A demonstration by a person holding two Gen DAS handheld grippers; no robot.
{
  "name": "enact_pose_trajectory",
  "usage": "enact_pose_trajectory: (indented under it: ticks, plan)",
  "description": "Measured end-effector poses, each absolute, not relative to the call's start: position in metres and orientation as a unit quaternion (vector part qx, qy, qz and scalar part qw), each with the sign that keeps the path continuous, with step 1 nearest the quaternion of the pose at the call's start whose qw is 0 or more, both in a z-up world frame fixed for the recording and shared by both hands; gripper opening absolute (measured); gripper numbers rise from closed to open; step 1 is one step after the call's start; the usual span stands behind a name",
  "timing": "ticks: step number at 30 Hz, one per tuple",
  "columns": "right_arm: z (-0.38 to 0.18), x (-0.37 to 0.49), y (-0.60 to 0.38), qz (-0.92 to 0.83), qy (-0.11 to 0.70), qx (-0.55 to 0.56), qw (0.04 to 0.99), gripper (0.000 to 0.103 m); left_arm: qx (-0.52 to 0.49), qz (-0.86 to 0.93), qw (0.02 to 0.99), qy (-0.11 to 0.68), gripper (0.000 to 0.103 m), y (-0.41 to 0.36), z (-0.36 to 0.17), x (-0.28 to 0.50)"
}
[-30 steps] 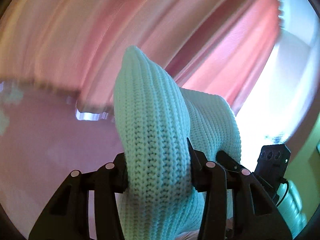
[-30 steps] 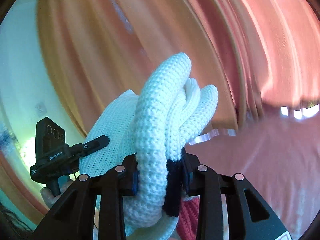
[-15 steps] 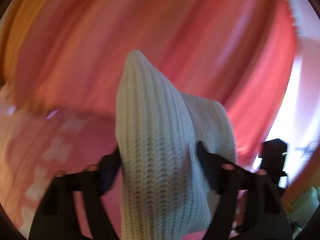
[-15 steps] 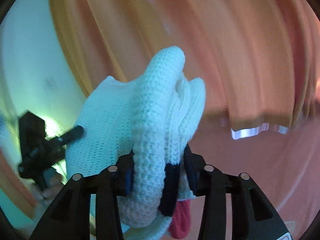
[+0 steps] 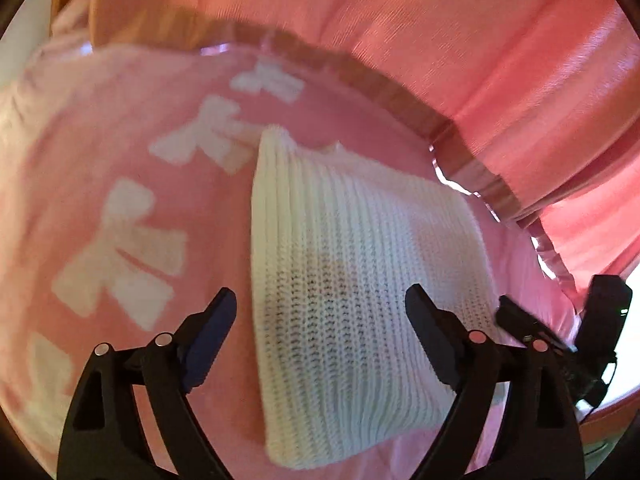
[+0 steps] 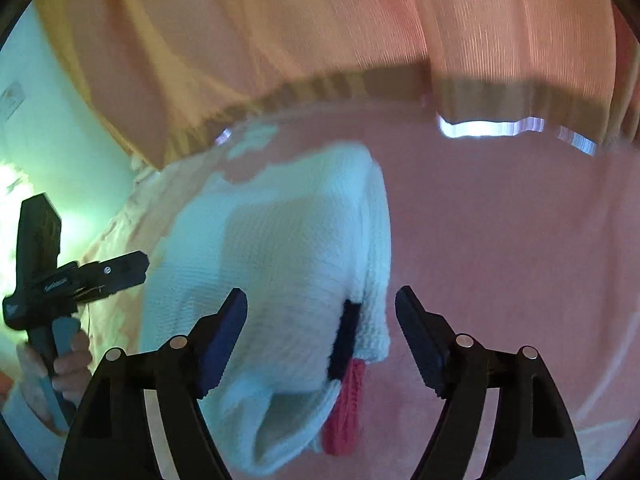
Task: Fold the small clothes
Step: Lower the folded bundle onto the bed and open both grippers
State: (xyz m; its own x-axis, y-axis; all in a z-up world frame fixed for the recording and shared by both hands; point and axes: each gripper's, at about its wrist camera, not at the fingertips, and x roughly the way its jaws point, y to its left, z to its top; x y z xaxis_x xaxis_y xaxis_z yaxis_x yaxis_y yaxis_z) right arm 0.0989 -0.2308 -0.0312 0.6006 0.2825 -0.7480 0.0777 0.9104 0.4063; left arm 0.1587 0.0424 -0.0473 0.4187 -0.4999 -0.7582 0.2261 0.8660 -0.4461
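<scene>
A folded white knit garment [image 5: 360, 300] with black and red trim lies on the pink bow-patterned blanket [image 5: 100, 160].

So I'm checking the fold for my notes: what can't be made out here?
- White knit garment: near edge cut off by the frame bottom, left wrist view.
- Its red and black trim: right wrist view is motion-blurred; the kind of garment is unclear.
- Underside on the pink blanket: hidden by the knit itself.

Small pale lettering sits on the side of the left gripper [image 6: 76, 280] as seen from the right wrist, but it's too blurred to read. Nothing else carries legible words, numbers or labels.
</scene>
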Motion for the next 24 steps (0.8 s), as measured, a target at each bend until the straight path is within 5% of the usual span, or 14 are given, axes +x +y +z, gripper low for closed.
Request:
enact_pose_trajectory:
  ticks: [2,6,8,12,16,19,20,23,24]
  plan:
    - [-0.052,0.11,-0.231,0.067,0.468,0.229,0.851,0.073,-0.142,-0.214,0.823,0.507,0.082,0.038,-0.06,0.167]
    - [-0.072,0.11,-0.236,0.095,0.463,0.3,0.829,0.037,-0.131,-0.222,0.817,0.515,0.051,0.026,-0.071,0.173]
    - [-0.052,0.103,-0.235,0.103,0.441,0.304,0.838,0.031,-0.113,-0.234,0.829,0.495,0.039,0.021,-0.056,0.169]
    - [0.0,0.075,-0.23,0.12,0.383,0.287,0.87,0.028,-0.117,-0.264,0.845,0.451,0.039,0.02,-0.026,0.157]
    - [-0.042,0.08,-0.232,0.035,0.479,0.229,0.846,0.04,-0.054,-0.194,0.85,0.488,0.052,0.008,-0.059,0.16]
    - [-0.028,0.065,-0.242,0.021,0.449,0.27,0.852,0.042,-0.039,-0.182,0.865,0.465,0.052,0.009,-0.044,0.146]
    - [-0.012,0.059,-0.238,0.017,0.424,0.248,0.871,0.037,-0.037,-0.181,0.873,0.452,0.056,0.01,-0.033,0.137]
    - [0.026,0.044,-0.204,0.055,0.378,0.154,0.911,0.001,-0.038,-0.181,0.887,0.423,0.064,0.015,-0.012,0.109]
    - [0.026,0.043,-0.189,0.093,0.388,0.144,0.906,0.001,-0.029,-0.184,0.882,0.433,0.064,0.012,-0.014,0.101]
